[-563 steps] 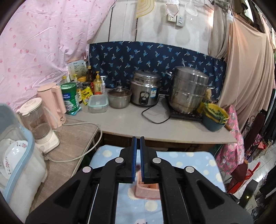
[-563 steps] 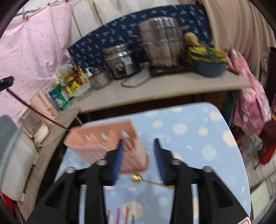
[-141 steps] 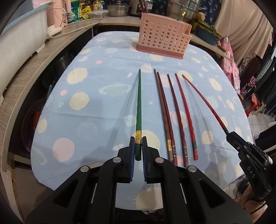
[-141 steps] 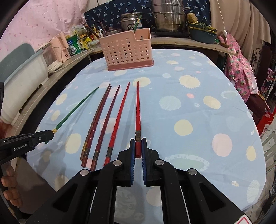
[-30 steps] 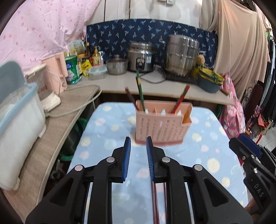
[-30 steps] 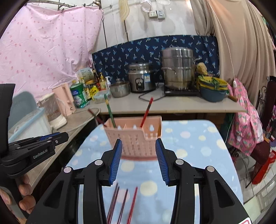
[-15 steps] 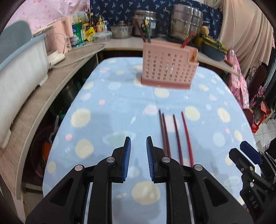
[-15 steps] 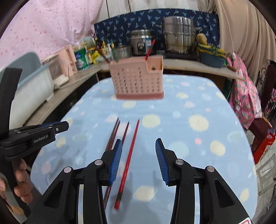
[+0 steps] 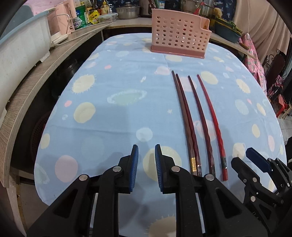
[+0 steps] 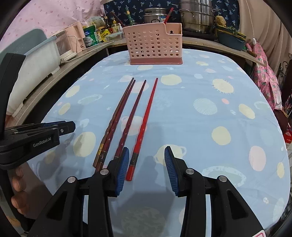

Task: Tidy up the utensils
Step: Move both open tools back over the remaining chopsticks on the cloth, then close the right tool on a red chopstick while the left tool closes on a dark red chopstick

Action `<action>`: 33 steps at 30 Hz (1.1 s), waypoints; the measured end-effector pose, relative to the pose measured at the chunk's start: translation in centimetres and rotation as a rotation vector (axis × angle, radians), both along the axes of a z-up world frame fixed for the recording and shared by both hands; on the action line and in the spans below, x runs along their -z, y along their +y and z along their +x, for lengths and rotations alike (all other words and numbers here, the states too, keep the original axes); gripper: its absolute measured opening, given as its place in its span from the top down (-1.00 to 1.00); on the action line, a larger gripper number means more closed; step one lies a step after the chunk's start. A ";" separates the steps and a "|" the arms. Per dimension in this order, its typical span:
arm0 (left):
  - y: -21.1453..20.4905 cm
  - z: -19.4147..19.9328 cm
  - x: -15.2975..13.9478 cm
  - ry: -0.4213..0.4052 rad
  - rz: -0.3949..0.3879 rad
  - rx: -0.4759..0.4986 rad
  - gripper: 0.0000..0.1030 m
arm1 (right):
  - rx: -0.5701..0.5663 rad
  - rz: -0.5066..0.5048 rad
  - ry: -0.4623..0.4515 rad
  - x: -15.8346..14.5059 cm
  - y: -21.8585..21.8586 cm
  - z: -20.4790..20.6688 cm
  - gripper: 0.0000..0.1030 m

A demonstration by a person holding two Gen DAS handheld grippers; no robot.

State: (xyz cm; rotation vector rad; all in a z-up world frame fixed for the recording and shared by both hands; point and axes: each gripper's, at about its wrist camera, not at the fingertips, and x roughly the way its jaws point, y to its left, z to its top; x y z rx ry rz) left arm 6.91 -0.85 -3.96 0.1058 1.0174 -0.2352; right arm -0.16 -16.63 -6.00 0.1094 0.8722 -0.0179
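Several chopsticks lie side by side on the blue spotted tablecloth (image 9: 113, 113): a dark brown pair (image 9: 184, 113), a maroon one (image 9: 199, 116) and a bright red one (image 9: 211, 116). In the right wrist view the red chopstick (image 10: 146, 120) ends between my right gripper's (image 10: 146, 160) open jaws. My left gripper (image 9: 146, 156) is open and empty, just left of the chopstick handles. A pink perforated utensil holder (image 10: 155, 45) stands at the table's far end with chopsticks standing in it; it also shows in the left wrist view (image 9: 179, 38).
A wooden counter (image 9: 36, 76) runs along the left with a white tub (image 9: 21, 43), a kettle and jars. Steel pots (image 10: 197, 16) stand on the far counter behind the holder. The table edge drops off at right.
Both grippers have come down low over the near end of the table, close to the chopstick handles. The holder now looks farther away. Both stay open.
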 end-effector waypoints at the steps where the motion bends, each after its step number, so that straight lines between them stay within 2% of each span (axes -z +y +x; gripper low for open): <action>1: 0.0 -0.2 0.2 0.004 0.004 0.002 0.65 | -0.003 -0.001 0.002 0.1 0.2 0.0 0.23; 4: 0.1 -0.5 0.6 0.014 0.011 0.004 0.63 | -0.011 -0.005 0.010 0.6 0.7 0.0 0.23; 8: 0.0 -1.1 1.0 0.022 0.017 0.013 0.46 | -0.014 -0.006 0.026 1.2 0.9 0.2 0.23; 12: -0.3 -1.5 1.2 0.029 0.019 0.027 0.44 | -0.011 -0.010 0.035 1.6 0.9 0.3 0.28; 15: -0.5 -1.6 1.3 0.031 0.019 0.035 0.42 | -0.011 -0.017 0.040 1.8 0.9 0.3 0.40; 17: -0.6 -1.6 1.3 0.030 0.019 0.040 0.34 | -0.010 -0.024 0.039 1.8 0.9 0.2 0.48; 26: -1.2 -1.7 1.7 0.049 0.015 0.060 0.27 | 0.013 -0.034 0.035 2.0 0.0 -0.1 0.86; 29: -1.5 -1.7 1.7 0.052 0.000 0.072 0.12 | 0.027 -0.037 0.033 2.0 -0.6 -0.5 0.87; 33: -2.1 -1.7 2.0 0.062 -0.007 0.085 0.12 | 0.053 -0.026 0.032 1.9 -1.6 -1.0 0.87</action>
